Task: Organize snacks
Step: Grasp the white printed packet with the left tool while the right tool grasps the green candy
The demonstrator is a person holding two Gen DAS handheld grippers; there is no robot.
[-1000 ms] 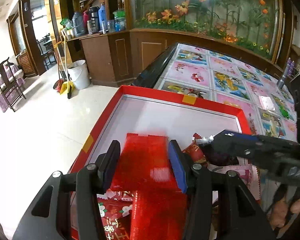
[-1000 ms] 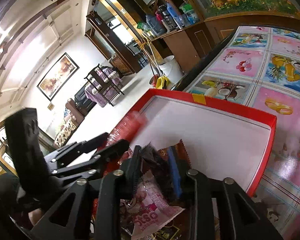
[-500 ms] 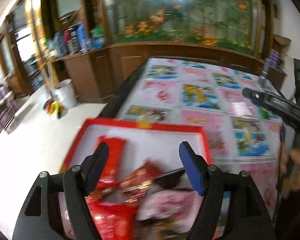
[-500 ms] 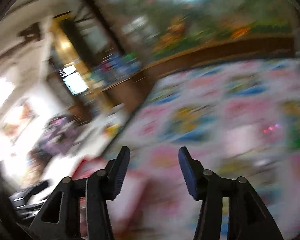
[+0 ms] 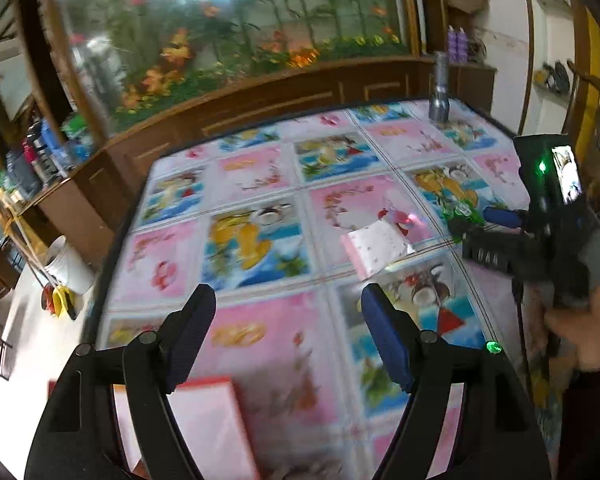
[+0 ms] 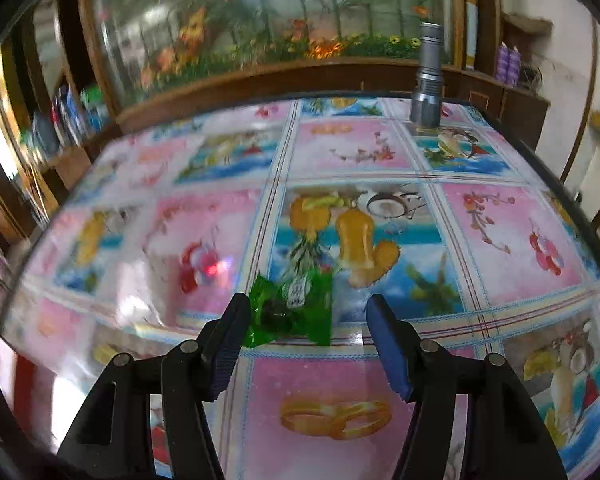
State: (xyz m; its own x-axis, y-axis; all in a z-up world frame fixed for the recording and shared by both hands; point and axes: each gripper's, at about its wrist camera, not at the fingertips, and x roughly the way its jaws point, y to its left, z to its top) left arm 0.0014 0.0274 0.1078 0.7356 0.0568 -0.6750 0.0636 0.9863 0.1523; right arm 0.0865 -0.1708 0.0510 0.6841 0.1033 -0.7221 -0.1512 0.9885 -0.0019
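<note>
Right gripper (image 6: pixel 304 344): we find the fingers spread wide and empty, low over the desk (image 6: pixel 500 216), with the green snack packet (image 6: pixel 292 312) lying just ahead of the gap, nearer the left finger than the right.

Left gripper (image 5: pixel 288 340): we find it spread wide as well, holding nothing, above bare patterned cloth.

Green snack packet, location: flat on the desk, on the seam between two printed panels; in the left wrist view it (image 5: pixel 458 212) shows just beyond the right gripper's tips.

Green snack packet, handling: we judge it light and soft, a glossy translucent film with a dark lump inside. The film likely crumples and slides on the smooth cloth; we expect little risk of breakage, though we cannot tell what the contents are.

Green snack packet, hold point: we recommend closing across the bulged middle, where the dark content gives body, not on the thin flat edge.

Pink packet (image 5: pixel 376 246): lying flat, near the green one, apart from it; thin and probably light as well.

Red-rimmed box (image 5: pixel 216 420): its corner shows at the near edge under the left gripper; we judge it the likely destination.

Flashlight (image 6: pixel 426 80): upright at the far edge, well apart from the snacks.
</note>
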